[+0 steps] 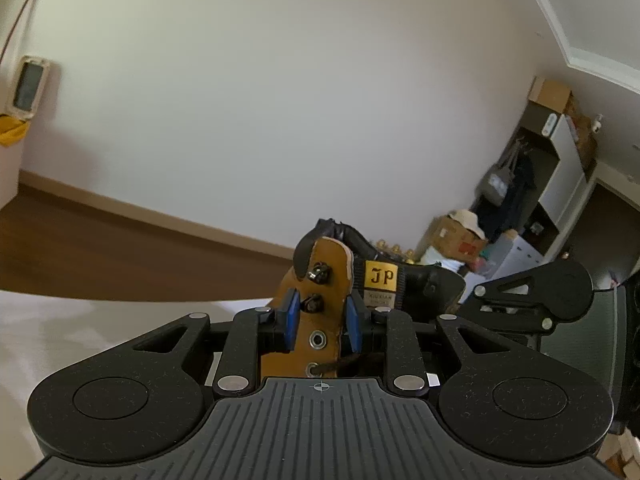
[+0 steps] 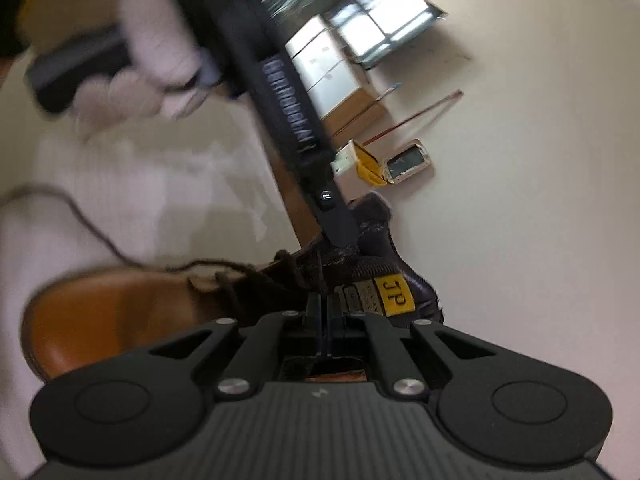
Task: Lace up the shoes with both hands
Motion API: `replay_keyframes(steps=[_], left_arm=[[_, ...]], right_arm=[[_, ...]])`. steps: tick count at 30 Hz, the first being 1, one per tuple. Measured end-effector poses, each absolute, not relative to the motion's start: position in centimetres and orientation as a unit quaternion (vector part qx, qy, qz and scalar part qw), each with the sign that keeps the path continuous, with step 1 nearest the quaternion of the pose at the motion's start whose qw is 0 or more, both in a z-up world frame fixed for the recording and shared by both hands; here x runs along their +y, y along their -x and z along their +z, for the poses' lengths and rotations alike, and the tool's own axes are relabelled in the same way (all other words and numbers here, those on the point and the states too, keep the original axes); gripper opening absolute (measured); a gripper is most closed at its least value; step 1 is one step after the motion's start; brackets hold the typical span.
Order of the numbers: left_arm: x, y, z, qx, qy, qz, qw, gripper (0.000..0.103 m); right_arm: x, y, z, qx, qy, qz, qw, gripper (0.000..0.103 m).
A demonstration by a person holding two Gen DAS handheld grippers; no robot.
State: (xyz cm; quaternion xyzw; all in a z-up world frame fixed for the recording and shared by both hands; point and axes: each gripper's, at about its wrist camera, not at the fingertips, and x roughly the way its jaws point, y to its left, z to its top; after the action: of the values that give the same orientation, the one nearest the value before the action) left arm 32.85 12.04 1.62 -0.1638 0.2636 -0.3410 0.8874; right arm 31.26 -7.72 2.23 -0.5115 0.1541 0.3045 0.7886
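A tan leather boot (image 1: 324, 268) with a black collar and a yellow "JP" tongue label (image 1: 380, 276) stands on a white surface. My left gripper (image 1: 323, 322) has its blue pads pressed on both sides of the boot's eyelet flap, just below the two lace hooks. A brown lace (image 1: 352, 360) leaves the lowest eyelet. In the right wrist view the boot (image 2: 120, 312) lies toe to the left. My right gripper (image 2: 324, 300) is shut by the tongue, and a thin dark lace end (image 2: 319, 272) rises from between its tips. The loose lace (image 2: 100, 240) trails left.
A white-gloved hand (image 2: 140, 40) holds the left gripper's handle above the boot. The right gripper's black body (image 1: 532, 296) sits close at the right. Wooden floor (image 1: 100, 248), a white wall, cardboard boxes (image 1: 456, 236) and a shelf unit lie beyond.
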Motion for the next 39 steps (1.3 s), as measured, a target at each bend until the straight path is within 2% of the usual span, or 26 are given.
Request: replay_keyframes(steps=[4,11,30,39], left_arm=[[12.4,-33.4,1.3,0.262,0.168,-0.349,0.884,0.026],[13.6,-33.9,0.9,0.258,0.183,-0.359,0.878,0.027],[15.0,-35.3,-0.3,0.258,0.222,-0.384,0.858,0.027],[15.0,-35.4,-0.2,0.257,0.223,-0.389,0.856,0.027]], right_arm=[[-6.3,-31.1,1.0,0.142,0.582,0.291,0.746,0.003],[-5.3,-31.8,0.3,0.136,0.612,0.295,0.721,0.003],[-6.3,-33.3,3.0,0.183,0.526,0.320,0.766,0.003],[-5.6,-33.5,2.9,0.179,0.517,0.327,0.770,0.003]])
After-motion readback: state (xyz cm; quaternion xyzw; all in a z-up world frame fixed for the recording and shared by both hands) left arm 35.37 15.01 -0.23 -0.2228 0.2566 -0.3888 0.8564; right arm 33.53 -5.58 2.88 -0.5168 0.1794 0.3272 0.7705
